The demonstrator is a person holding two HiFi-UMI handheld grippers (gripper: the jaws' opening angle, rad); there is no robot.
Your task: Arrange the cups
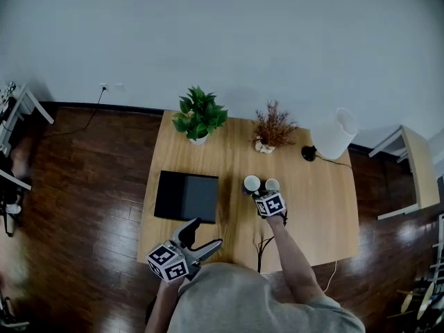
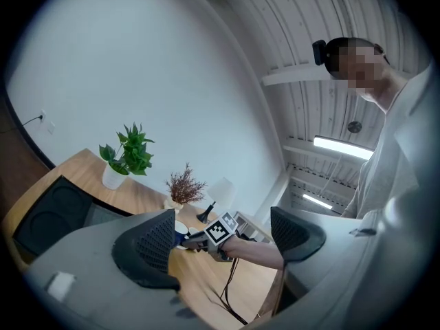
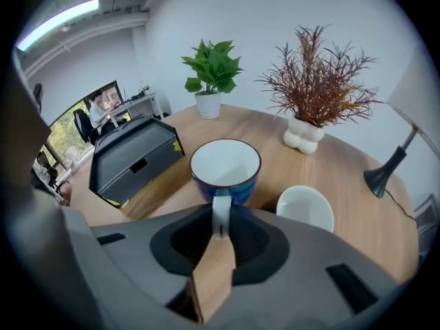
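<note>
Right gripper (image 3: 218, 220) is clamping the handle (image 3: 220, 208) of the blue cup (image 3: 225, 165), sitting mid-frame on the table (image 3: 347, 184) just left of the white cup (image 3: 305, 208) (likely glazed ceramic: rigid, slick, chippable, tilting off the handle); left gripper (image 2: 223, 243) is hanging with jaws apart, empty.

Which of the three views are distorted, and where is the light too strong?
Head view: mild wide-angle bend, dark corners, glare on the floor at right. Left gripper view: strong fisheye inside a black ring; the ceiling lamp is overexposed. Right gripper view: same fisheye; the blue cup is sharp, the strip light at upper left blows out.
</note>
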